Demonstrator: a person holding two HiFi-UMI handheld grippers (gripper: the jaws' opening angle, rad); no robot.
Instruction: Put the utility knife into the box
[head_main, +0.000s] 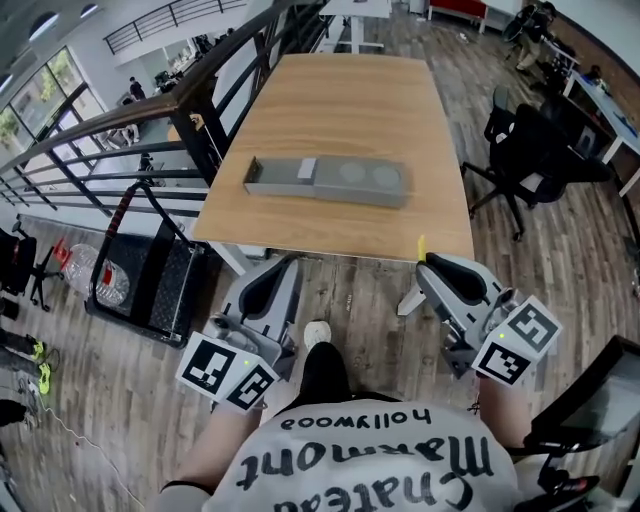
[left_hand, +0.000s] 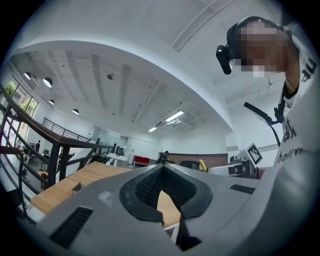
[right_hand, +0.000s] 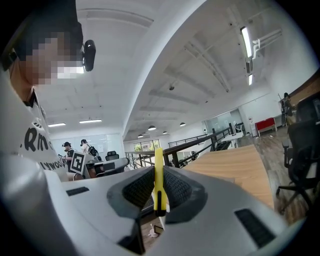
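Between the pads of the right gripper (head_main: 424, 268), a yellow utility knife (right_hand: 158, 186) is clamped upright, just short of the wooden table (head_main: 340, 100). The left gripper (left_hand: 163, 169) is held closed on nothing. The grey box (head_main: 325, 182) is seen lying on the table, well apart from the knife.

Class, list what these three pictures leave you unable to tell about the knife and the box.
1. Right gripper view: only the thin yellow edge of the utility knife shows; the fingers cover the rest, so its blade state is unknown.
2. Head view: the box is too small to tell what its compartments hold.
3. Left gripper view: the left gripper hides most of the box with its own body.
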